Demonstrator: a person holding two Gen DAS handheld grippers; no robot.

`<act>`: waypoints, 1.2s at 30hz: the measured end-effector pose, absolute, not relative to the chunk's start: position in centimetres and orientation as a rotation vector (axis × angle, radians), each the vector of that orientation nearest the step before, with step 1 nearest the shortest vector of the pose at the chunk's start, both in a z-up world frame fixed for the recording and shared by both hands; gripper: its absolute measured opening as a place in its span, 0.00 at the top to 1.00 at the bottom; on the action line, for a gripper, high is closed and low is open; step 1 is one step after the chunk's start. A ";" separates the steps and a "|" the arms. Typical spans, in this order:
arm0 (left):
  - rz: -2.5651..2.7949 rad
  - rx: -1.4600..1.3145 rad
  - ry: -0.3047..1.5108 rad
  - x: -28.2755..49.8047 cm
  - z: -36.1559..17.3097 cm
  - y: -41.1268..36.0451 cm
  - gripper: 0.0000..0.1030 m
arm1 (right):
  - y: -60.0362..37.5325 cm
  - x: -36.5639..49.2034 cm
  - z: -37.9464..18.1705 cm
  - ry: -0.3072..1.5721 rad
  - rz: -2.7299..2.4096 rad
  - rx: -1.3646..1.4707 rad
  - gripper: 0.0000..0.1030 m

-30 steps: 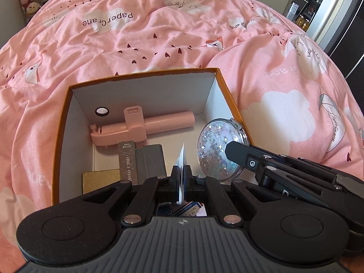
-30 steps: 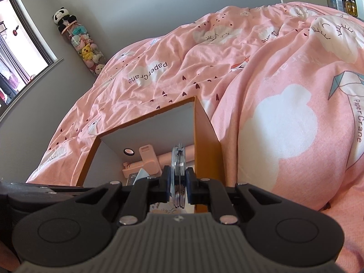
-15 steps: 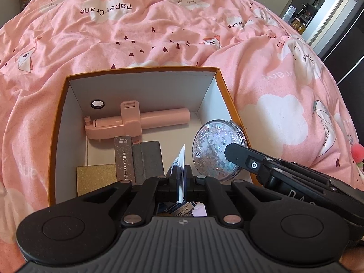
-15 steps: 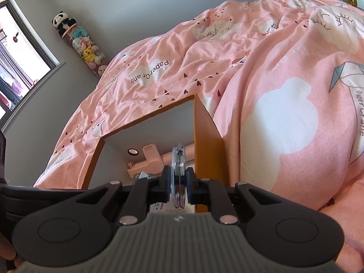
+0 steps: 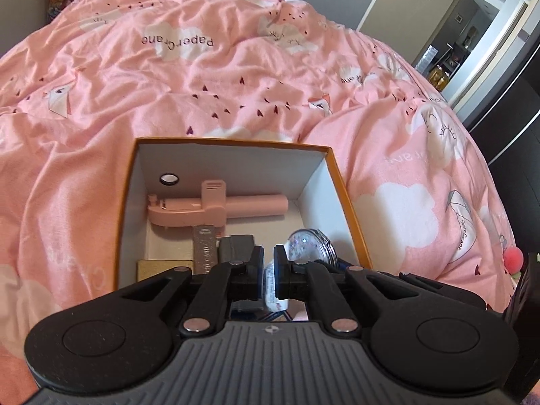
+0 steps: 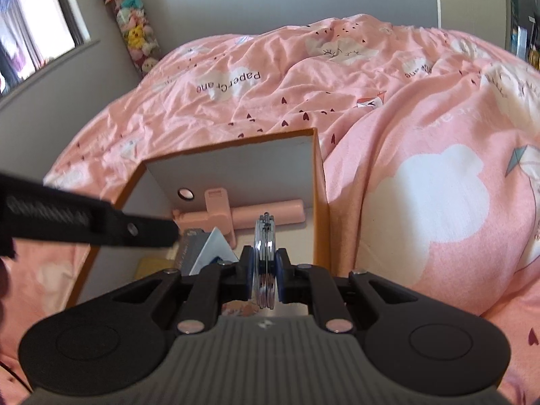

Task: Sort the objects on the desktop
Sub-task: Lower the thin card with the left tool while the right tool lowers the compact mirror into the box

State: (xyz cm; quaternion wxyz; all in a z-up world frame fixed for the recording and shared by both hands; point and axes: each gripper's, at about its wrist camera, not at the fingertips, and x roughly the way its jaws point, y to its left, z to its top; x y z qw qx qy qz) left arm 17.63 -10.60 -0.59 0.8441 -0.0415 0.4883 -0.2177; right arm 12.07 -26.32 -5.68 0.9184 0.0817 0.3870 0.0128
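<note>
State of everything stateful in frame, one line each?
box: open, no lid
left gripper: jaws opening, pinching nothing
right gripper: shut on glitter compact
card: loose, leaning inside box
pink tool: lying flat in box

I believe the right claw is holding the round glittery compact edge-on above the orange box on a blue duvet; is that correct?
Not quite: the duvet is pink, not blue, as the right wrist view shows. The rest stands: the right claw is shut on the round glittery compact, held edge-on above the orange box.
</note>
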 end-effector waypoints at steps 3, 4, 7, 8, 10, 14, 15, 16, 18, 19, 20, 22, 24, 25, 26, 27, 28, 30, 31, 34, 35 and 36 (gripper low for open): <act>-0.435 -0.090 1.025 17.5 -0.6 -9.8 0.94 | -25.0 11.9 -6.1 0.815 -0.001 0.100 0.87; -0.424 -0.093 1.022 17.4 -0.7 -9.4 0.94 | -24.6 11.8 -6.2 0.816 -0.015 0.076 0.87; -0.407 -0.095 1.029 17.5 -0.8 -8.9 0.94 | -24.0 11.7 -6.4 0.822 -0.045 0.044 0.87; -0.403 -0.096 1.030 17.5 -0.8 -8.8 0.94 | -23.9 11.7 -6.4 0.823 -0.049 0.036 0.87; -0.397 -0.093 1.031 17.4 -0.9 -8.8 0.94 | -23.5 11.6 -6.4 0.824 -0.048 0.015 0.87; -0.392 -0.095 1.033 17.2 -0.9 -8.7 0.94 | -23.0 11.7 -6.8 0.835 -0.052 -0.019 0.87; -0.389 -0.095 1.033 17.2 -0.9 -8.7 0.93 | -23.0 11.8 -6.9 0.835 -0.051 -0.024 0.87; -0.385 -0.093 1.034 17.1 -0.9 -8.8 0.93 | -23.0 12.0 -6.8 0.837 -0.049 -0.025 0.87; -0.379 -0.087 1.039 16.9 -0.9 -8.8 0.93 | -22.7 12.1 -6.9 0.846 -0.047 -0.053 0.86; -0.372 -0.085 1.041 16.9 -1.0 -8.8 0.93 | -22.4 12.2 -7.0 0.851 -0.049 -0.079 0.86; -0.369 -0.084 1.042 16.8 -1.0 -8.8 0.93 | -22.2 12.1 -7.1 0.852 -0.049 -0.095 0.86; -0.360 -0.086 1.042 16.7 -0.9 -8.7 0.93 | -21.9 12.1 -7.2 0.862 -0.044 -0.132 0.86; -0.352 -0.093 1.043 16.7 -0.9 -8.6 0.92 | -21.6 12.0 -7.4 0.873 -0.039 -0.174 0.86; -0.349 -0.096 1.044 16.7 -0.8 -8.6 0.91 | -21.4 11.9 -7.5 0.874 -0.039 -0.190 0.86; -0.347 -0.098 1.045 16.6 -0.8 -8.5 0.91 | -21.5 11.9 -7.5 0.876 -0.038 -0.189 0.86; -0.345 -0.100 1.045 16.6 -0.8 -8.5 0.91 | -21.6 11.8 -7.5 0.876 -0.037 -0.186 0.86; -0.344 -0.100 1.044 16.6 -0.7 -8.4 0.91 | -21.7 11.8 -7.5 0.877 -0.035 -0.183 0.86; -0.342 -0.100 1.043 16.5 -0.6 -8.4 0.91 | -22.0 11.8 -7.3 0.877 -0.028 -0.164 0.86; -0.340 -0.100 1.042 16.5 -0.6 -8.4 0.90 | -22.1 11.8 -7.3 0.878 -0.024 -0.155 0.86; -0.335 -0.098 1.043 16.4 -0.6 -8.3 0.90 | -22.1 11.8 -7.2 0.878 -0.019 -0.145 0.86; -0.334 -0.095 1.045 16.3 -0.6 -8.2 0.88 | -22.1 11.7 -7.2 0.877 -0.017 -0.140 0.85; -0.331 -0.089 1.048 16.3 -0.6 -8.2 0.86 | -22.2 11.7 -7.2 0.876 -0.014 -0.135 0.85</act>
